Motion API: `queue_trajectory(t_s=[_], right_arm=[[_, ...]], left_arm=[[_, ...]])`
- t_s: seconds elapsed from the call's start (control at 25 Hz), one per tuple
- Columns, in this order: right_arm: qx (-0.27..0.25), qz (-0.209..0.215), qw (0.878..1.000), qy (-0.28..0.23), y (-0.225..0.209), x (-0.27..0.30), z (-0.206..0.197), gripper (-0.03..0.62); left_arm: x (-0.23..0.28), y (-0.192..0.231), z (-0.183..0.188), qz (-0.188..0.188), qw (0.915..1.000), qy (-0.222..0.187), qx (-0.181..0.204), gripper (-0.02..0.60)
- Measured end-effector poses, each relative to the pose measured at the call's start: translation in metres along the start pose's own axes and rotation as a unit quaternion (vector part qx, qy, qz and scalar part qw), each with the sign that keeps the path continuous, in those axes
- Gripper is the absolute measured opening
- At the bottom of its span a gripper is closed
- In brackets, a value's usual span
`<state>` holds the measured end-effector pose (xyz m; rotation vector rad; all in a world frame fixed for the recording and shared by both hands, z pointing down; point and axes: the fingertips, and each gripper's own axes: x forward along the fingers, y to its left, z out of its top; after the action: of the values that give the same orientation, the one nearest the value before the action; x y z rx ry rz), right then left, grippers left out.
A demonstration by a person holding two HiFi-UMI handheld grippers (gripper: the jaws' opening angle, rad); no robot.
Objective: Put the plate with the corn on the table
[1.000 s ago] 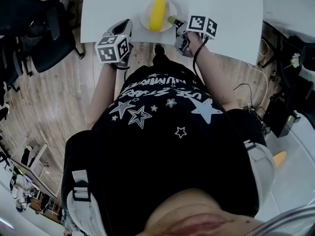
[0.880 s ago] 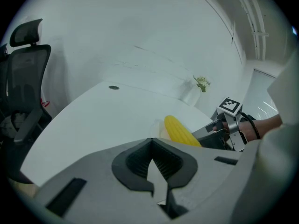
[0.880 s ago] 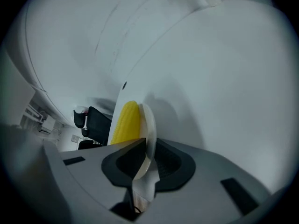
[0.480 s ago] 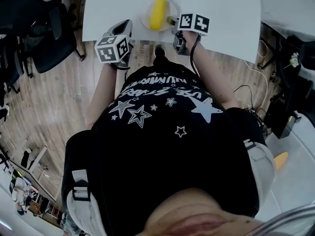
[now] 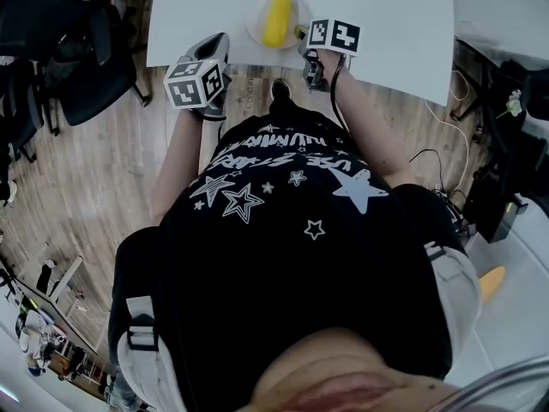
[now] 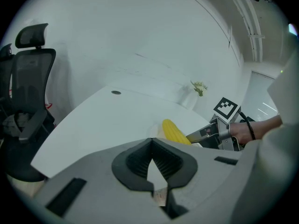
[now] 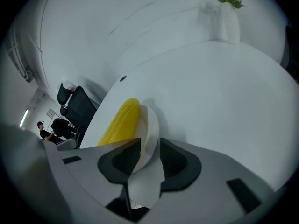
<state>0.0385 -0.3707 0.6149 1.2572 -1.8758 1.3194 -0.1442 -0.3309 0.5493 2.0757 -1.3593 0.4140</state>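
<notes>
White plate [image 5: 256, 33] carrying yellow corn cob [image 5: 277, 17] sits on white surface [image 5: 386, 33], near front edge. Right gripper [image 7: 149, 143] released: jaws just been opening, plate rim between them, pads off it. Left gripper [image 6: 150, 143] clenched, empty, at surface edge left of plate, apart from it.

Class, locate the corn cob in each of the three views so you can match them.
Head view: corn at top centre.
Left gripper view: just right of centre.
Right gripper view: left of centre, lower half.
Shared landmark: the white plate beneath it.
</notes>
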Motion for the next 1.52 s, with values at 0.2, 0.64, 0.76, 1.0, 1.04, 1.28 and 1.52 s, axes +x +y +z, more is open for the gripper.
queue_trajectory(t_s=[0.2, 0.64, 0.76, 1.0, 1.04, 1.28, 1.52], right_arm=[[0.002, -0.008, 1.000, -0.004, -0.005, -0.006, -0.004, 0.130], [0.041, 0.008, 0.999, -0.024, -0.001, -0.028, -0.009, 0.115], [0.053, 0.021, 0.998, -0.037, 0.005, -0.040, -0.010, 0.104], [0.040, 0.045, 0.997, -0.045, 0.020, -0.061, -0.031, 0.024], [0.039, 0.049, 0.997, -0.045, 0.023, -0.064, -0.038, 0.017], [0.039, 0.057, 0.996, -0.057, 0.039, -0.085, -0.076, 0.008], [0.048, 0.051, 0.995, -0.073, 0.046, -0.113, -0.119, 0.006]], left_arm=[[-0.007, -0.002, 0.000, 0.000, 1.0000, -0.005, -0.001, 0.005], [-0.033, -0.007, 0.002, -0.007, 0.9996, -0.027, 0.003, 0.005], [-0.045, -0.011, 0.002, -0.009, 0.9993, -0.037, 0.004, 0.005], [-0.073, -0.020, -0.003, -0.014, 0.9986, -0.051, 0.007, 0.005], [-0.078, -0.022, -0.006, -0.016, 0.9985, -0.051, 0.008, 0.005], [-0.106, -0.031, -0.031, -0.033, 0.9984, -0.045, 0.010, 0.005], [-0.130, -0.043, -0.051, -0.057, 0.9972, -0.048, 0.011, 0.005]])
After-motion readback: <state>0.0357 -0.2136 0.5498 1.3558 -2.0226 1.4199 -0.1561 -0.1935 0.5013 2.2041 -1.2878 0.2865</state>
